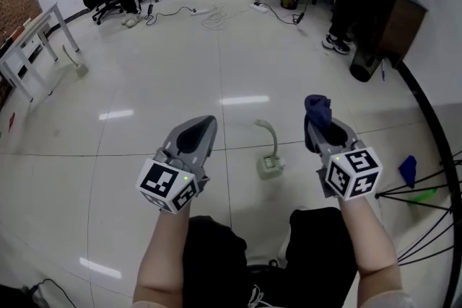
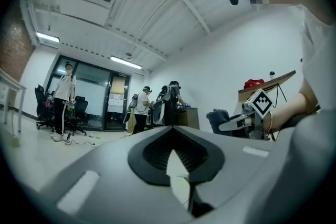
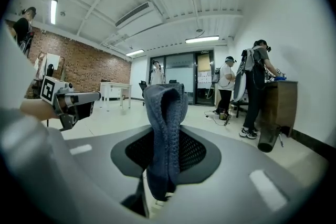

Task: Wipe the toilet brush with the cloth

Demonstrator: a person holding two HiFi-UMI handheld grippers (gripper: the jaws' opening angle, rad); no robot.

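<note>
Plainly, the right hand-held gripper [image 1: 321, 130] was clenched on the cloth [image 1: 317, 109]; the left hand-held gripper [image 1: 202, 125] was closed on nothing. The toilet brush [image 1: 270, 166] stood on the floor [image 1: 144, 68], at the cloth's eight o'clock. With nothing steadying it, wiping could topple it.

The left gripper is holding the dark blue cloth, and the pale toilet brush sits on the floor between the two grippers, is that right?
Not quite: the right gripper holds the dark blue cloth, as the right gripper view shows; the left gripper is shut and empty. The pale toilet brush does sit on the floor between the two grippers.
</note>
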